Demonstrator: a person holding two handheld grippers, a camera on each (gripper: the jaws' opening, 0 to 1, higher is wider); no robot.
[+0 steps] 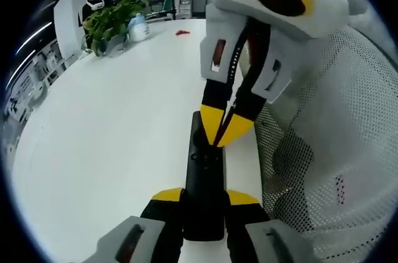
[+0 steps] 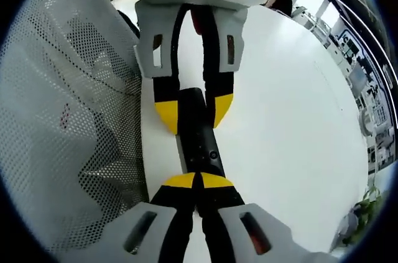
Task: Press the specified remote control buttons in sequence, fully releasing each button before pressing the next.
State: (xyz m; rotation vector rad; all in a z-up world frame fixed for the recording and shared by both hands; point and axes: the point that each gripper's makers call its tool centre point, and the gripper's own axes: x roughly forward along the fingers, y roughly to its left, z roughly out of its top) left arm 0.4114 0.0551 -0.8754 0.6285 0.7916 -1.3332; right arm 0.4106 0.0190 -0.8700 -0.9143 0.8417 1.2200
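Observation:
A slim black remote [image 1: 204,182] lies lengthwise along the white table's [image 1: 112,138] edge. My left gripper [image 1: 205,198] is shut on its near end, one yellow tip on each side. My right gripper [image 1: 225,131] comes down from the upper right with its yellow tips pressed together, their point touching the remote's top face near the round buttons. In the right gripper view, my right gripper [image 2: 199,180] rests shut on the remote [image 2: 194,129], just past a small round button. Beyond it, the left gripper [image 2: 194,112] clamps the remote's far end.
A white mesh chair back [image 1: 336,151] stands close against the table edge beside the remote, also seen as mesh [image 2: 68,120]. At the table's far end stand a green plant [image 1: 109,22], a white bottle [image 1: 138,28] and a small red item [image 1: 182,32].

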